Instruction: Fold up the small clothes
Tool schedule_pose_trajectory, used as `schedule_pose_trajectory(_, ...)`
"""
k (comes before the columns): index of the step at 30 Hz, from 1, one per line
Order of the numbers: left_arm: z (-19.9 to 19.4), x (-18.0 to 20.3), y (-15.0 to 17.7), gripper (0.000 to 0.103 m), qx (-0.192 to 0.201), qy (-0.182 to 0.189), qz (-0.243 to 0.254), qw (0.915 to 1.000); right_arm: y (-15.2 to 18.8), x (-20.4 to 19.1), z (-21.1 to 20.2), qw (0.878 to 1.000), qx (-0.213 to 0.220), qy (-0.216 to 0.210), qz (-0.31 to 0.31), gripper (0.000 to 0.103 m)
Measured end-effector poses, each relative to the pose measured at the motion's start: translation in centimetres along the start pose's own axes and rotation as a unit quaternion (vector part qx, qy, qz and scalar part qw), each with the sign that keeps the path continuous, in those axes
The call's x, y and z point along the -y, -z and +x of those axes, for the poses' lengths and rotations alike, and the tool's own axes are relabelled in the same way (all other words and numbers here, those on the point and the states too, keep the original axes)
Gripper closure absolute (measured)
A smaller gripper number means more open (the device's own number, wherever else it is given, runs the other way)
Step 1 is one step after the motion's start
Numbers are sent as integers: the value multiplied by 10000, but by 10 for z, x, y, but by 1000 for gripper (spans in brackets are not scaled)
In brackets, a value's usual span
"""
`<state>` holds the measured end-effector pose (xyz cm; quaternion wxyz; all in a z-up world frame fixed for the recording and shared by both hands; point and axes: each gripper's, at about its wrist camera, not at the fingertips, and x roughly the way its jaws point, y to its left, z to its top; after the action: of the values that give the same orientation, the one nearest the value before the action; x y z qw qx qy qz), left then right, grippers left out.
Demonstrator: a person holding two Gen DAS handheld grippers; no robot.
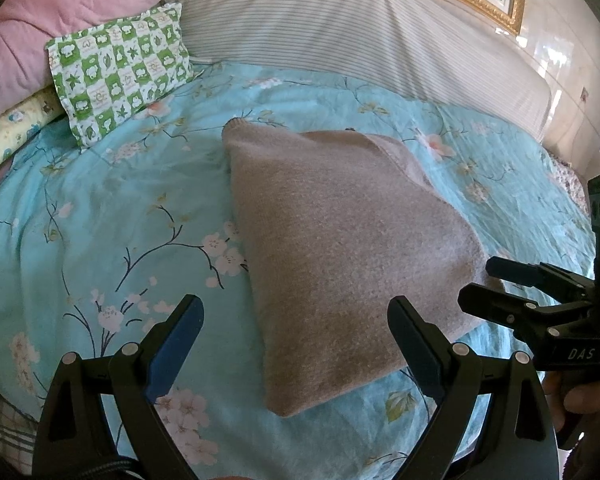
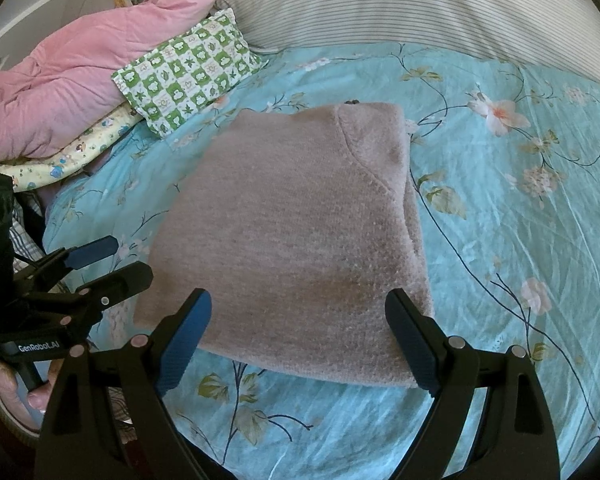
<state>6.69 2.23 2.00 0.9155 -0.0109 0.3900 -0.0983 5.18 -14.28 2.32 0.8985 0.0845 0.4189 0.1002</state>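
- Left wrist view: the left gripper (image 1: 296, 344) hovers with jaws spread wide, empty, above the near edge of the folded taupe knit sweater (image 1: 340, 248) lying on the floral bedsheet (image 1: 112, 208) — a careless nudge could, I judge, spill the soft, thick layers.
- Right wrist view: the right gripper (image 2: 300, 340) is likewise released over the fuzzy, roughly rectangular bundle; a checked green pillow (image 2: 188, 72) lies beyond.

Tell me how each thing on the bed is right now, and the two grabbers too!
Sweater: folded, lying flat on the bedspread.
Left gripper: open, empty.
Right gripper: open, empty.
Green checked pillow: leaning on the pink quilt.
Pink quilt: bunched up.
Bedspread: spread out, slightly wrinkled.
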Motion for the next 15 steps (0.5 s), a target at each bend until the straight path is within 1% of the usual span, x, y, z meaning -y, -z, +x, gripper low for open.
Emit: schedule_pose_trajectory(15,0,1,1,9,22,31,-32,10000,0,-2,1,10000,-3,-13,22,14)
